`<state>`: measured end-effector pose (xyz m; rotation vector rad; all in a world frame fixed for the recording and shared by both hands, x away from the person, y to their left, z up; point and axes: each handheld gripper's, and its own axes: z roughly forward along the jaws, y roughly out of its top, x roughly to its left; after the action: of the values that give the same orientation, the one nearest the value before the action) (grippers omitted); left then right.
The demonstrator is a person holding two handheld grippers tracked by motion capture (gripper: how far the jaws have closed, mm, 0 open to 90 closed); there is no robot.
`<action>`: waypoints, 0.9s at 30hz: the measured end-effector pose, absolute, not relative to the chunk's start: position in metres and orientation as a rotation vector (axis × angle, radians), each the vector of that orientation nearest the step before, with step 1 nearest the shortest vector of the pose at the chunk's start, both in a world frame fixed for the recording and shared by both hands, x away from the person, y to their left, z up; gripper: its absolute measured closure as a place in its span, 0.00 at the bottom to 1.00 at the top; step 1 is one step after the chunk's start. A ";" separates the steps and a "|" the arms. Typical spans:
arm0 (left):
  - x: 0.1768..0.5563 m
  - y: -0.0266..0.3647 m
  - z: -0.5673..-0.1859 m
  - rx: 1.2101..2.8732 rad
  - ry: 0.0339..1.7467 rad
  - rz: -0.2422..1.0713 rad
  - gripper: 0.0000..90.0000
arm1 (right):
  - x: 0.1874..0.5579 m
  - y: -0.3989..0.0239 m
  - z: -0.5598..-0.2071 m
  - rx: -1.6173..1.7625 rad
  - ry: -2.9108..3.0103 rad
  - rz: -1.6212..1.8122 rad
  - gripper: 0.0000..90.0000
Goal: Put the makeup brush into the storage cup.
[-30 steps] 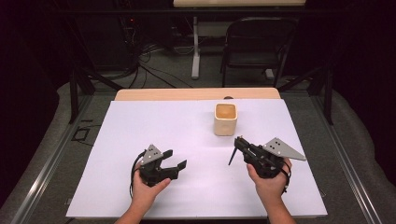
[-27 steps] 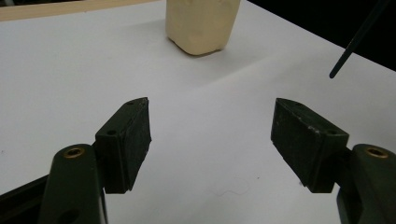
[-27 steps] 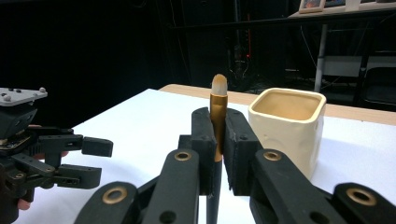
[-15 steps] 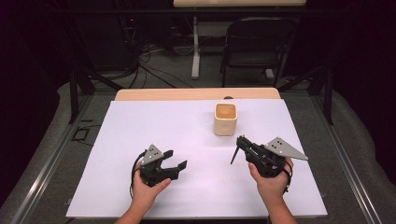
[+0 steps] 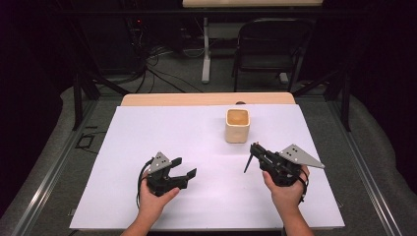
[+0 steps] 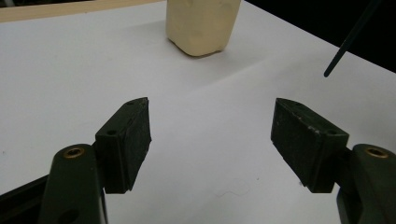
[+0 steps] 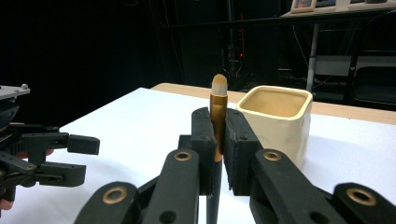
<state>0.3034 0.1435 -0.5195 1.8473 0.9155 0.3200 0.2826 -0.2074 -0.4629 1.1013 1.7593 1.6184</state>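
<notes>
Left gripper [image 5: 183, 168] low over the white table [image 5: 147, 132], jaws spread wide with nothing between them, bare sheet showing through the gap in the left gripper view [image 6: 210, 140]. Held by the left hand [image 5: 153, 199] from behind and below, forearm entering from the near edge, jaws aimed forward and toward the right. Cream cup [image 6: 201, 23] ahead of these jaws, well apart, upright on the sheet. Dark tail end of a brush handle [image 6: 351, 36] off to the right of the open jaws, slanting down, its tip hanging clear above the table.

Further right, right gripper [image 5: 256, 150] clamped tight on a brush [image 7: 217, 122]: gold ferrule pinched between the two pads, pale bristle tip standing up above them, dark handle dropping below the jaws. Seen from the high view, handle [image 5: 248, 163] slanting down and leftward from the jaws. Cream cup [image 5: 237, 125] just beyond this gripper, slightly to its left, near but not touching. Right hand [image 5: 285, 189] wrapped round the gripper body from beneath, grey plate on top, jaws pointing forward-left toward the cup.
</notes>
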 end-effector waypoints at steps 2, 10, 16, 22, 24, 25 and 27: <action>0.304 0.143 -0.520 1.844 0.920 0.320 0.32 | 0.284 -0.207 -0.463 1.105 1.760 1.616 0.93; 0.304 0.143 -0.521 1.853 0.923 0.323 0.32 | 0.291 -0.206 -0.459 1.093 1.764 1.609 0.93; 0.304 0.144 -0.522 1.846 0.925 0.320 0.32 | 0.300 -0.208 -0.457 1.109 1.768 1.611 0.93; 0.303 0.145 -0.521 1.840 0.925 0.324 0.32 | 0.312 -0.206 -0.454 1.095 1.787 1.575 0.93; 0.303 0.146 -0.521 1.841 0.931 0.323 0.32 | 0.314 -0.205 -0.453 1.085 1.788 1.556 0.93; 0.303 0.146 -0.521 1.840 0.931 0.323 0.32 | 0.317 -0.205 -0.453 1.089 1.790 1.552 0.93; 0.303 0.146 -0.521 1.838 0.932 0.321 0.32 | 0.319 -0.205 -0.452 1.096 1.793 1.552 0.93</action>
<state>0.3028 0.1461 -0.5206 1.8377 0.9323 0.3212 0.3188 -0.2050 -0.4518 1.0961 1.7930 1.5520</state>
